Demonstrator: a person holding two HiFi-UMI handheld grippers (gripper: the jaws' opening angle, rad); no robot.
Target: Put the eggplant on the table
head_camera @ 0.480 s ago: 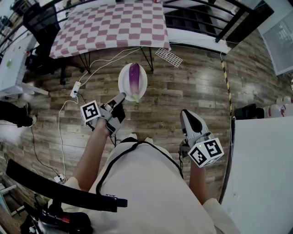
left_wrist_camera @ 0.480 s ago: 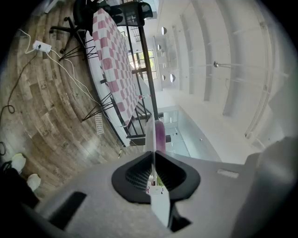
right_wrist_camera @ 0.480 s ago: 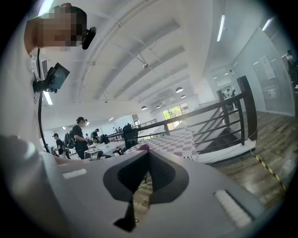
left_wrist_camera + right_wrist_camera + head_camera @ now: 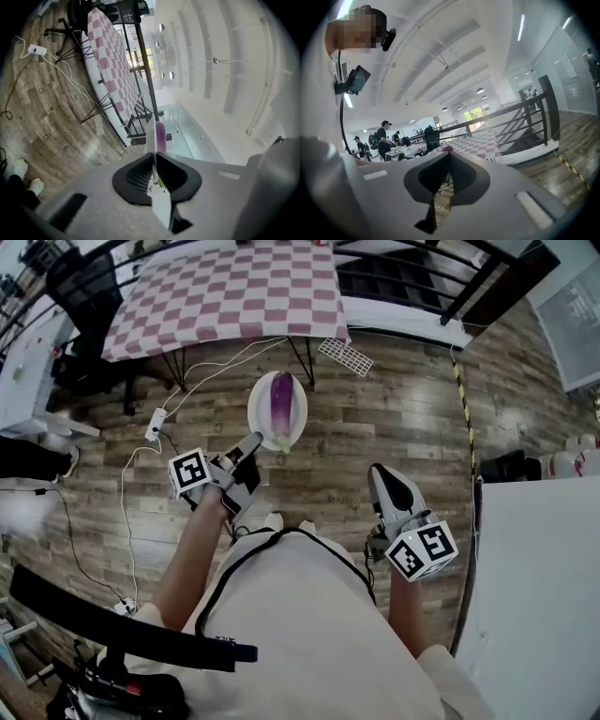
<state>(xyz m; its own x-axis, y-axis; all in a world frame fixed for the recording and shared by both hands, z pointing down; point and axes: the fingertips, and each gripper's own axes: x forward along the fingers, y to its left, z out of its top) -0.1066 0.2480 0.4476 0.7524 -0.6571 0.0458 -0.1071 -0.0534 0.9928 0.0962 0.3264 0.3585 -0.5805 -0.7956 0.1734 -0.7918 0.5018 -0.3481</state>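
Note:
A purple eggplant (image 4: 282, 399) lies on a white plate (image 4: 257, 418), which is held in the air over the wooden floor. My left gripper (image 4: 251, 442) is shut on the plate's near rim. In the left gripper view the plate (image 4: 152, 140) shows edge-on between the closed jaws of the left gripper (image 4: 154, 180), with the eggplant (image 4: 161, 136) on its far side. The table with the red-and-white checked cloth (image 4: 225, 292) stands ahead of the plate. My right gripper (image 4: 384, 476) hangs lower right, shut and empty; the right gripper view shows that right gripper (image 4: 450, 157) and the checked table (image 4: 480, 140) beyond it.
Cables and a power strip (image 4: 154, 423) lie on the floor at the left. A white grid panel (image 4: 345, 356) lies by the table's leg. A black railing (image 4: 422, 287) runs behind, a white surface (image 4: 539, 596) fills the right, and a black chair (image 4: 80, 296) stands top left.
The plate with the eggplant and my left gripper have shifted slightly to the right. The right gripper has stayed where it was.

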